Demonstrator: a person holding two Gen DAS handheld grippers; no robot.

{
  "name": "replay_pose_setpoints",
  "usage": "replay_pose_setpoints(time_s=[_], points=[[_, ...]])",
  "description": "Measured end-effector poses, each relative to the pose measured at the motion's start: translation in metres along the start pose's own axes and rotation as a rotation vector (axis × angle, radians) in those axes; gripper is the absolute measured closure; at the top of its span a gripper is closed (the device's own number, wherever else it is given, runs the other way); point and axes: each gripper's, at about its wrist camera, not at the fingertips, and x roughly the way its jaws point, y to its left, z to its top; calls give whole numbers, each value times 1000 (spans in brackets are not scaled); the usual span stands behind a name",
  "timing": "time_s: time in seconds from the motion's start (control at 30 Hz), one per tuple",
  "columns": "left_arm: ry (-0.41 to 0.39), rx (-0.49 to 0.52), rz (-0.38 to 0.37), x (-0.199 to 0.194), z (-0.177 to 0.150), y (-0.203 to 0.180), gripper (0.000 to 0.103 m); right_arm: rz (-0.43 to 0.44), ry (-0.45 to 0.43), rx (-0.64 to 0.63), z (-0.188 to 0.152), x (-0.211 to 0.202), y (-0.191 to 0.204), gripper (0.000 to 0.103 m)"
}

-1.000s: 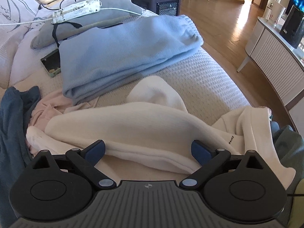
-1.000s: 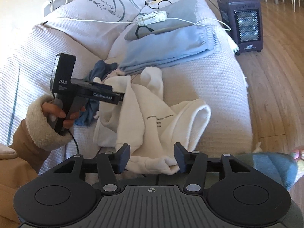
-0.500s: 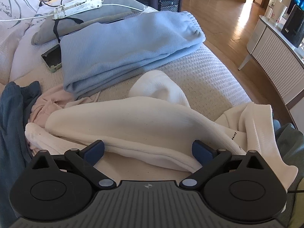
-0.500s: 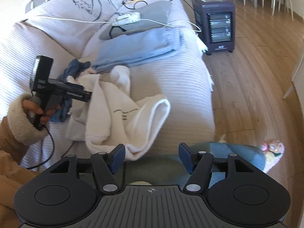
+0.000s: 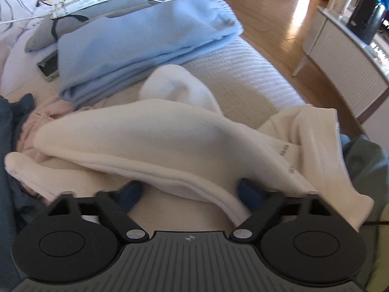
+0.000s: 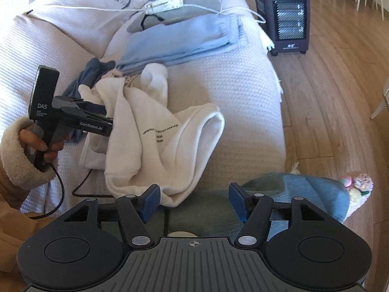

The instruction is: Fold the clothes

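Left wrist view: left gripper (image 5: pixel 192 192) closing, fingers (image 5: pixel 130 193) apart, fold of cream sweatshirt (image 5: pixel 158 141) lying between them, not yet pinched. Folded light-blue garment (image 5: pixel 136 46) farther back on sofa (image 5: pixel 243 73).

Right wrist view: right gripper (image 6: pixel 193 200) fingers (image 6: pixel 150 200) apart, nothing clamped; sweatshirt hem (image 6: pixel 170 198) just beside left finger. Sweatshirt crumpled mid-sofa. Heater (image 6: pixel 283 17) on floor, far right.

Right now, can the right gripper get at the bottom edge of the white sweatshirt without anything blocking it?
Probably yes. The right gripper stands open just above the white sweatshirt, whose lowest edge already lies by its left finger. Nothing covers that edge. The left gripper, closing on cloth higher up, is well clear.
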Motion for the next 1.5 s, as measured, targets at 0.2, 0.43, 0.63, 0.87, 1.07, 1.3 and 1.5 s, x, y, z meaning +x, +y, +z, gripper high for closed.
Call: replay_pose_setpoints(time_s=[0.2,0.43,0.63,0.87,1.07,1.3,1.5], points=[[-8,41,-46,-10,-4,-11,76,25,46,-11,-1,14,5,40],[24,50,38,-24,-6,6,84,1,54,-40,4,-5,9,39],[16,39,135,-43,-18,23,84,-60,14,-69,5,-31,8,39],[26,24,191,-43,-24,29,84,-135,-76,-56,10,-63,-3,38],[-6,9,180,-50,-19,28,78,-155,-119,-50,7,-72,-8,27],[-103,20,176,-71,-4,26,58,-99,-157,-30,17,-61,-8,27],[-98,19,160,-64,1,23,50,-60,-138,-29,22,-42,-7,27]])
